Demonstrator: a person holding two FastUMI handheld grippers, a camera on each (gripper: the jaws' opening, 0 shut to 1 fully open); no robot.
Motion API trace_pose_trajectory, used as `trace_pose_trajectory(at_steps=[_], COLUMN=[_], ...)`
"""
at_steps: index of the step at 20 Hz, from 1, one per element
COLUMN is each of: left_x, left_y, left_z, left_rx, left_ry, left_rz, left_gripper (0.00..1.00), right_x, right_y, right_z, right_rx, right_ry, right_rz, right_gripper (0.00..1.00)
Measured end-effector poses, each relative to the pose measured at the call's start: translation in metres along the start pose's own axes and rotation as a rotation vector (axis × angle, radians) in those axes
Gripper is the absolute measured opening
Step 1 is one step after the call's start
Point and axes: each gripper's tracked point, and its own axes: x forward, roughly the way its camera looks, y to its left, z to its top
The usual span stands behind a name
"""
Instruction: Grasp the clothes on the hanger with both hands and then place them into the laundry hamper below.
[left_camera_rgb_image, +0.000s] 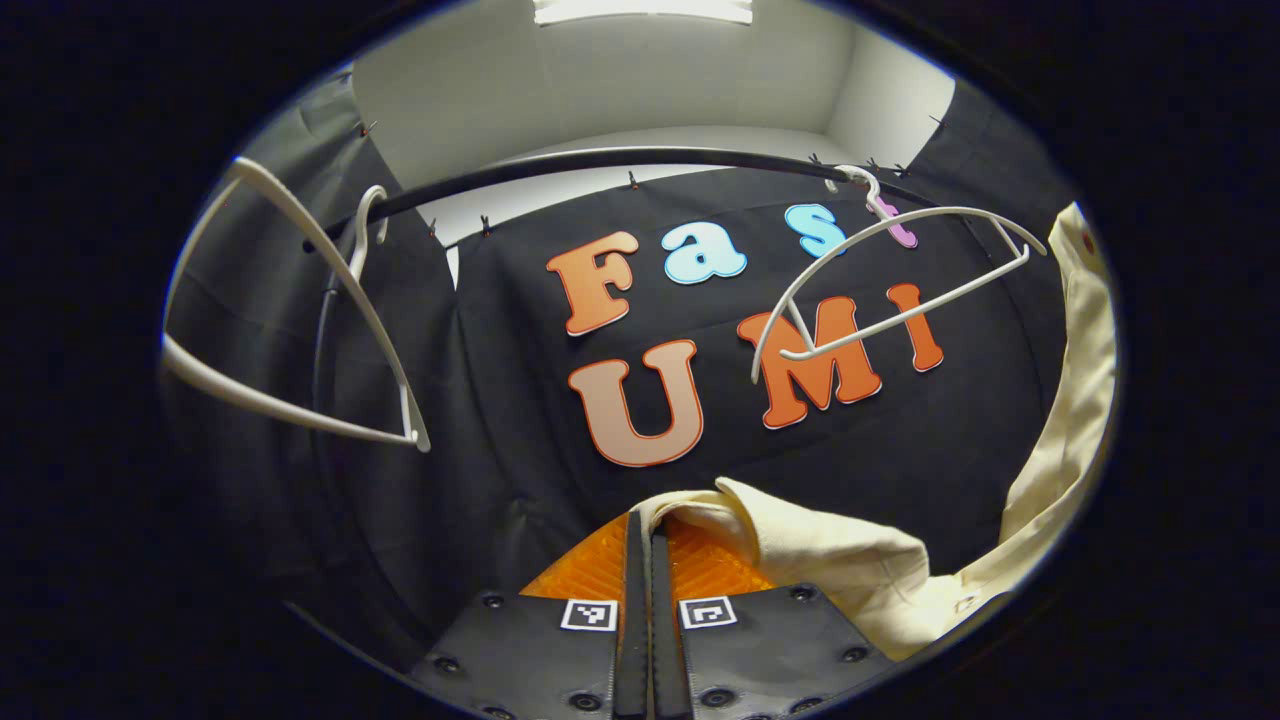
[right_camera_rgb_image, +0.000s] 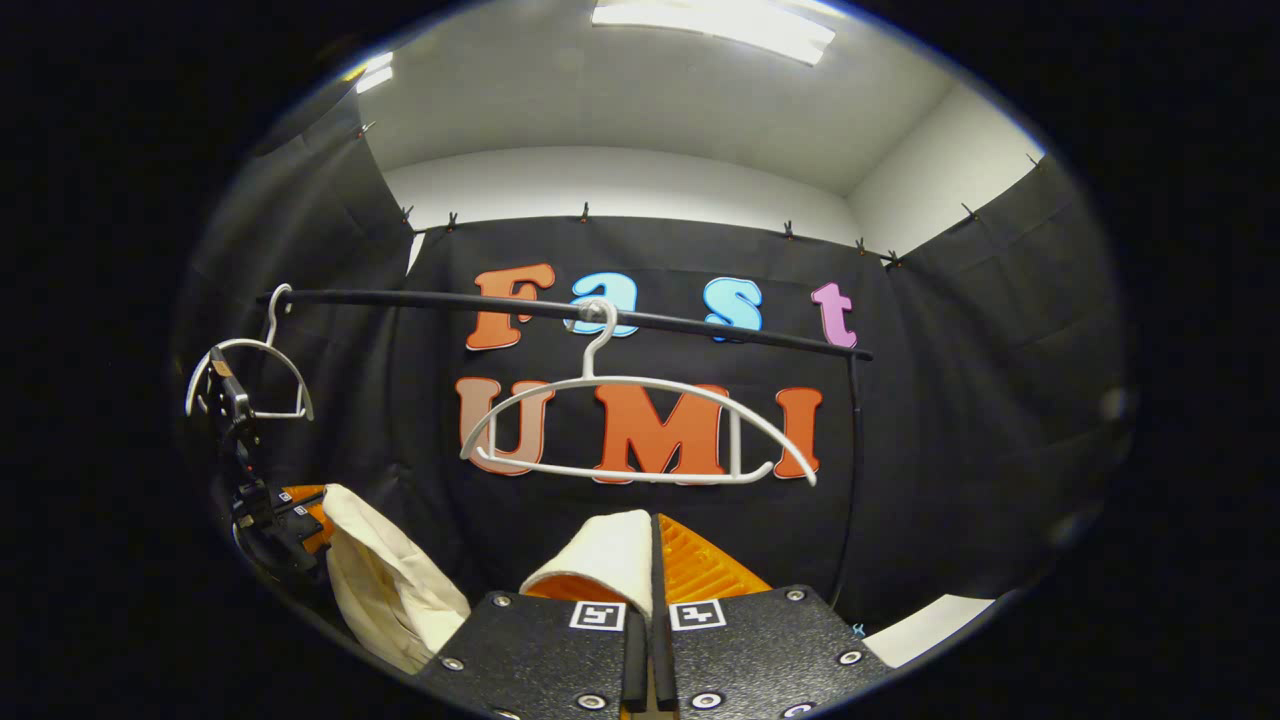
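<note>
While cloth walls hang black — bare hanger (right_camera_rgb_image: 630, 425) on rail (right_camera_rgb_image: 560, 310)

Left gripper (left_camera_rgb_image: 648, 545) clamped on cream cloth below two bare hangers.

In the left gripper view the two fingers stand pressed together at the bottom, with a fold of the cream garment (left_camera_rgb_image: 830, 560) pinched between them. The cloth runs off to the right and climbs the right edge as a long band. Above, a dark rail (left_camera_rgb_image: 600, 165) arcs across the booth. A white hanger (left_camera_rgb_image: 300, 320) hangs from its left end, tilted, and a second white hanger (left_camera_rgb_image: 900, 290) hangs near the right end, also tilted; both are bare.
</note>
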Motion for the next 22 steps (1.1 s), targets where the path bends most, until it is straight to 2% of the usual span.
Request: trace_pose_trajectory(at_steps=[4,12,18,22], left_x=[-0.028,-0.067,-0.092,-0.108], left_y=[-0.018,-0.045,-0.076,-0.092], left_z=[-0.021,-0.033,-0.070,-0.118], left_rx=[-0.096,-0.158,-0.263,-0.329], left_ry=[0.064,0.119,0.269,0.409], left_rz=[-0.066,-0.191,-0.259,-0.294], left_gripper=[0.10,0.11,0.14,0.14], right_x=[0.002,-0.005,-0.018,-0.033], right_y=[0.037,0.096,0.131,0.136], right_z=[-0.027,-0.075,-0.142,-0.211], right_rx=[0.050,0.085,0.107,0.069], right_ry=[0.076,0.188,0.350,0.513], right_rz=[0.077,0.203,0.241,0.217], right_gripper=[0.02,0.02,0.03,0.05])
